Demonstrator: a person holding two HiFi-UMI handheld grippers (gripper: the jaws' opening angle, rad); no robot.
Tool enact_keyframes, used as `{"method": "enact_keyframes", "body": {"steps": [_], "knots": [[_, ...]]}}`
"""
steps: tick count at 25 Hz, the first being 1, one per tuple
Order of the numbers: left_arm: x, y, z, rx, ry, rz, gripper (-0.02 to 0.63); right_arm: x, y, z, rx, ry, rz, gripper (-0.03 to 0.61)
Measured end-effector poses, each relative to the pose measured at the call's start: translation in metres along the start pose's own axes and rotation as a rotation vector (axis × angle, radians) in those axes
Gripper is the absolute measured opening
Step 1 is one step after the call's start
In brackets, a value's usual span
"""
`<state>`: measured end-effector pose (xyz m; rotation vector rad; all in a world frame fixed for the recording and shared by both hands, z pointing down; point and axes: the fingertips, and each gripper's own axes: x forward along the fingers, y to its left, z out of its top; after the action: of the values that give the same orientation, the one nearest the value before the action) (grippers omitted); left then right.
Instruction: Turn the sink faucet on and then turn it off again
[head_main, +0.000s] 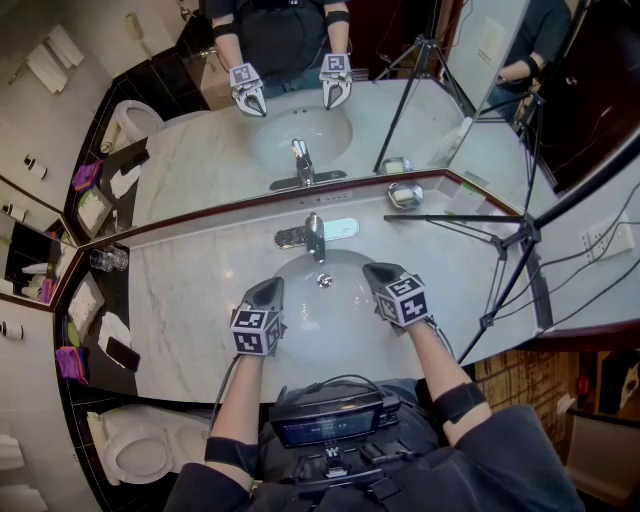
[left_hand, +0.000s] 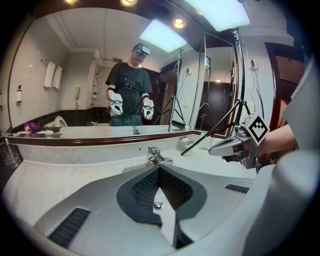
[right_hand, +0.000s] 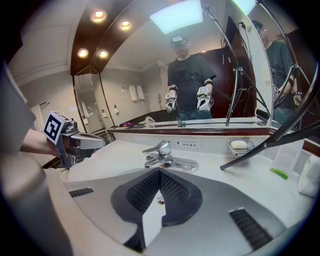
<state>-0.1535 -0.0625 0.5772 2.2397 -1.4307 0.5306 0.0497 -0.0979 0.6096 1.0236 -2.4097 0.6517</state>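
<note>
Left tool: jaws shut tip to tip, nothing between them. Right tool: likewise shut and empty. Neither touches anything.

We take the faucet as our mark. It stands on the table at the far rim of the sink basin, just below the mirror. Both tools hang on the near side of the faucet, over the basin. The left is near-left of it and the right near-right, with the faucet between their lines.

The lever sits on top of the faucet. Its long axis runs out over the basin toward us, angled a little to the left in the right gripper view. We see no water at the spout.

The faucet looms larger in the right gripper view, so we judge the right hand a little nearer. The reach would go forward and slightly inward to the lever.

A soap dish lies well to the right of the faucet, against the mirror.
</note>
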Motion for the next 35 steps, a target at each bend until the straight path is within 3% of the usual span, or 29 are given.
{"method": "enact_keyframes", "body": {"steps": [5,8,14,21,24,35], "knots": [[0.002,-0.001,-0.002,-0.002,0.004,-0.001,0.0,0.001,-0.001,0.0,-0.011,-0.004,-0.004,0.026],[0.003,0.0,-0.001,-0.005,0.002,-0.004,0.0,0.007,0.0,0.002,-0.1,0.01,-0.026,0.026],[0.009,0.004,-0.002,0.002,0.008,-0.003,0.0,0.025,0.015,0.016,-0.398,0.072,-0.073,0.046],[0.016,0.008,-0.004,0.004,0.025,-0.008,0.0,0.065,0.032,0.02,-0.84,0.145,-0.1,0.163],[0.02,0.01,-0.005,0.002,0.031,-0.012,0.0,0.08,0.039,0.026,-0.98,0.157,-0.098,0.188],[0.031,0.015,-0.01,0.001,0.059,-0.025,0.0,0.125,0.052,0.03,-1.169,0.175,-0.057,0.218]]}}
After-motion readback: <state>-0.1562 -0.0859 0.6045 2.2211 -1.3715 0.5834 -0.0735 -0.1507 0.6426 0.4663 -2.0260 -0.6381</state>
